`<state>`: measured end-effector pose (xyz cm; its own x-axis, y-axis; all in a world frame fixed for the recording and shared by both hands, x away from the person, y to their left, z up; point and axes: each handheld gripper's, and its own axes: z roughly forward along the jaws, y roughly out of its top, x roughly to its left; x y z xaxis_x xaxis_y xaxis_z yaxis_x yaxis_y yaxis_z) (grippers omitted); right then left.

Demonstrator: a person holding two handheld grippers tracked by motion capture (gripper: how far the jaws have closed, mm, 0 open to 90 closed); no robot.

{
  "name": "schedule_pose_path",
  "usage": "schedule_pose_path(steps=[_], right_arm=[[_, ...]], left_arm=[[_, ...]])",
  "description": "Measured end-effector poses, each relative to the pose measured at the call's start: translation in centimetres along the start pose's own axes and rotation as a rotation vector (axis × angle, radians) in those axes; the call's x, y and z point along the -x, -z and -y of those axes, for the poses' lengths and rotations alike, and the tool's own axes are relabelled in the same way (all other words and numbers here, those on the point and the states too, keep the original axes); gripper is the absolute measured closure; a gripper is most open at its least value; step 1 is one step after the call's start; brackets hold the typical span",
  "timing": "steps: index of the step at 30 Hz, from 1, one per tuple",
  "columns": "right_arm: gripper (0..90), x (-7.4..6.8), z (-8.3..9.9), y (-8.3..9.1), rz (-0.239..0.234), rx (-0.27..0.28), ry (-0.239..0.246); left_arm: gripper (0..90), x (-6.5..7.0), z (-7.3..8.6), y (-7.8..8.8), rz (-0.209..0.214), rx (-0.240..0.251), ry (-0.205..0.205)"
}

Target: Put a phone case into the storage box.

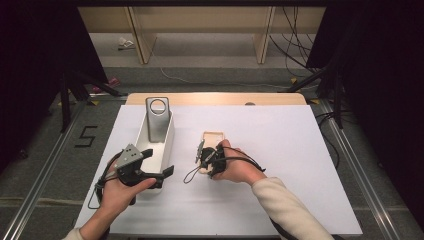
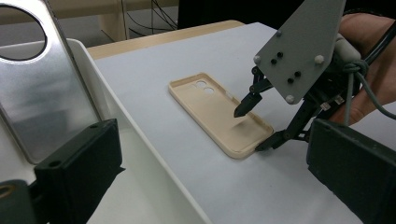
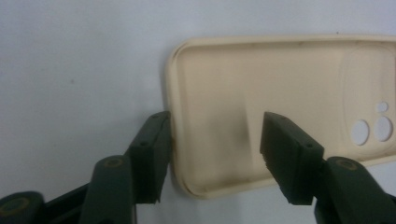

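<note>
left gripper (image 1: 159, 174) hovering at near end of white tray (image 1: 169, 145), jaws standing apart, nothing between them. right gripper (image 2: 254, 126) reaching down onto near end of beige phone case (image 2: 219, 112), jaws spread and straddling its short end wall: one jaw outside rim, other inside shell above floor, pads not pressing yet. phone case lying open side up on white table (image 1: 280, 150), just right of tray. silver phone-shaped plate (image 1: 157, 122) leaning in tray's far end.
</note>
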<state>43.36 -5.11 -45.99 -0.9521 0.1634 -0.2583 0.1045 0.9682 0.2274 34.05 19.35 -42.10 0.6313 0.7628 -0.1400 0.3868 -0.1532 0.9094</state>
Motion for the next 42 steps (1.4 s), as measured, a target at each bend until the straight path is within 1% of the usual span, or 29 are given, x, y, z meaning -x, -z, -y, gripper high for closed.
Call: schedule_pose_path(steps=[2,3,4,6,8,11,14,15,19,21,25,26,31,35,37,40,41,42], right_arm=[[50.5,-0.1,-0.1,0.0,-0.007,-0.007,0.015],[53.4,-0.2,-0.1,0.1,-0.018,-0.016,0.012],[56.0,-0.3,-0.1,0.0,-0.019,-0.004,0.023],[61.2,-0.5,-0.2,0.1,-0.032,-0.021,0.030],[65.3,-0.6,-0.3,0.2,-0.041,-0.031,0.036],[71.2,-0.7,-0.3,0.1,-0.053,-0.025,0.047],[76.2,-0.9,-0.4,0.2,-0.066,-0.036,0.049],[76.8,-0.8,-0.4,0.2,-0.063,-0.034,0.063],[79.2,-1.0,-0.5,0.2,-0.059,-0.042,0.073],[80.5,-1.1,-0.5,0.2,-0.060,-0.038,0.074],[83.9,-1.2,-0.6,0.2,-0.056,-0.044,0.095],[84.3,-1.2,-0.6,0.3,-0.057,-0.052,0.096],[84.9,-1.4,-0.6,0.3,-0.052,-0.053,0.098],[85.4,-1.4,-0.6,0.3,-0.051,-0.059,0.110],[85.7,-1.4,-0.5,0.3,-0.051,-0.044,0.109],[86.0,-1.3,-0.3,0.4,-0.052,-0.038,0.110],[86.1,-1.4,-0.2,0.3,-0.054,-0.023,0.101],[86.3,-1.4,-0.1,0.4,-0.056,-0.022,0.095]], left_arm=[[3.1,0.0,0.0,0.0,0.001,0.000,0.000],[3.2,0.0,0.0,0.0,0.001,0.000,0.000],[3.1,0.0,0.0,0.0,0.001,0.000,-0.001],[3.2,0.0,0.0,0.0,0.001,-0.001,-0.001],[3.2,0.0,0.0,0.0,0.002,-0.001,-0.001],[3.1,0.0,0.0,0.0,0.002,0.000,-0.002],[3.1,0.0,0.0,0.0,0.002,-0.001,-0.002],[3.2,0.0,0.0,0.0,0.002,-0.001,-0.002],[3.1,0.0,0.0,0.0,0.002,0.001,-0.003],[3.1,0.0,0.0,0.0,0.002,0.001,-0.003],[3.1,0.0,0.0,0.0,0.002,0.002,-0.003],[3.1,0.0,0.0,0.0,0.002,0.001,-0.003],[3.1,0.0,0.0,0.1,0.002,0.002,-0.003],[3.1,0.0,0.0,0.1,0.001,0.002,-0.002],[3.1,0.0,0.0,0.1,0.001,0.003,-0.003],[3.2,0.0,0.0,0.1,0.001,0.003,-0.001],[3.2,0.0,0.0,0.1,0.001,0.003,-0.001],[3.2,-0.1,0.0,0.1,0.002,0.003,0.000]])
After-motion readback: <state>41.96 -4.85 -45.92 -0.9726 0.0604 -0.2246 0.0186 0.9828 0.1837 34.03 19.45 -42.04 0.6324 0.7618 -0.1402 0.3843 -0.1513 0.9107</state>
